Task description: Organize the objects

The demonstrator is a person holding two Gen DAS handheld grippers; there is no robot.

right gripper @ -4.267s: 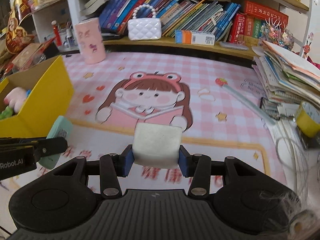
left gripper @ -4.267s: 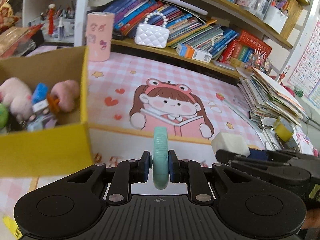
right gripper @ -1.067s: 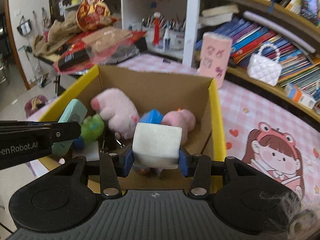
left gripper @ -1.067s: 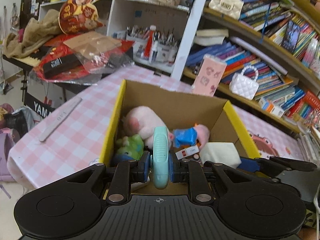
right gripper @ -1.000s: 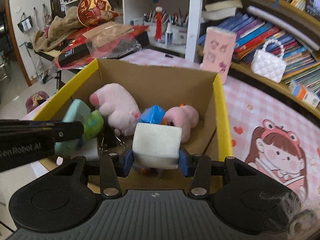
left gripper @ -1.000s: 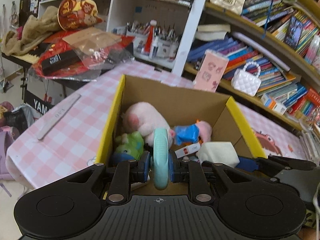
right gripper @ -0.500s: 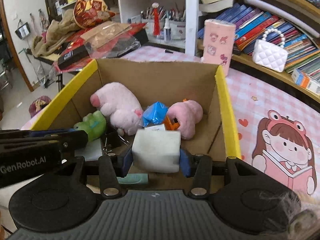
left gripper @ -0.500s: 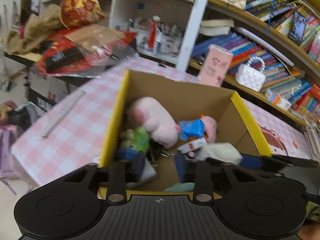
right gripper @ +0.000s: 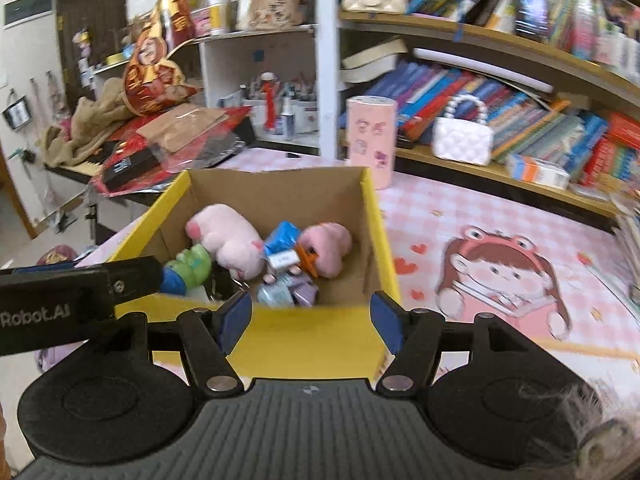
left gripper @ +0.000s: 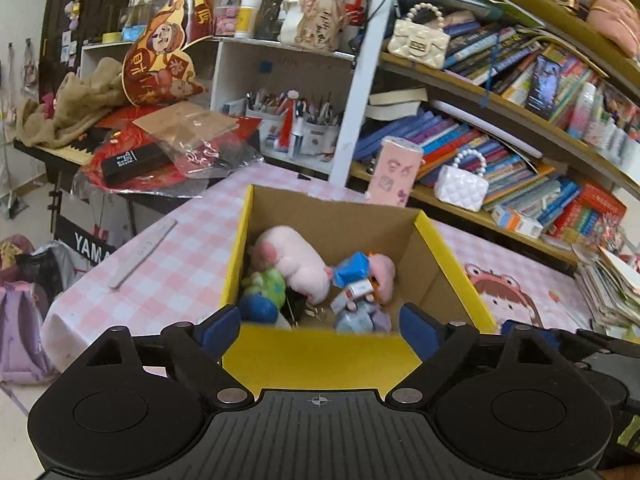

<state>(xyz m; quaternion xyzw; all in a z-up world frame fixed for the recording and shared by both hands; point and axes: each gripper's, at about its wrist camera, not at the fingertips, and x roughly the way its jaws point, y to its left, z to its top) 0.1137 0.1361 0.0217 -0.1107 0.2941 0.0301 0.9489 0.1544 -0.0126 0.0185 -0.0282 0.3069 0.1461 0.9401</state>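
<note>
- While both pairs of tongs hover at the near wall of the yellow-edged cardboard box (left gripper: 320, 354), the left gripper (left gripper: 320, 326) has its blue-padded jaws spreading wide, with nothing between the pads.
- Beside it, the right gripper (right gripper: 311, 320) is also opening, its jaws apart and empty; the box's yellow near wall shows in the gap.
- Seen from the right wrist, the left gripper's black finger reaches in from the left, over the box's left rim.
- Inside the box, closest to the near wall, lies a blurred pale blue and lilac heap of small items (left gripper: 360, 318); what each is I cannot tell.
- A green plush toy with a blue end (right gripper: 188, 270) lies against the left wall.
- Behind it a large pale pink plush (left gripper: 292, 258) lies slantwise, touching a smaller pink plush (right gripper: 328, 246) with a crinkled blue wrapper (right gripper: 284, 242) between them.
- The box sits at the left end of the pink checked tablecloth (left gripper: 188, 256).
- Beyond the box's far right corner stands an upright pink cylinder with cartoon stickers (right gripper: 370, 142).
- Farther back, a white quilted handbag with a pearl handle (right gripper: 463, 136) rests on the wooden bookshelf (right gripper: 500, 174).
</note>
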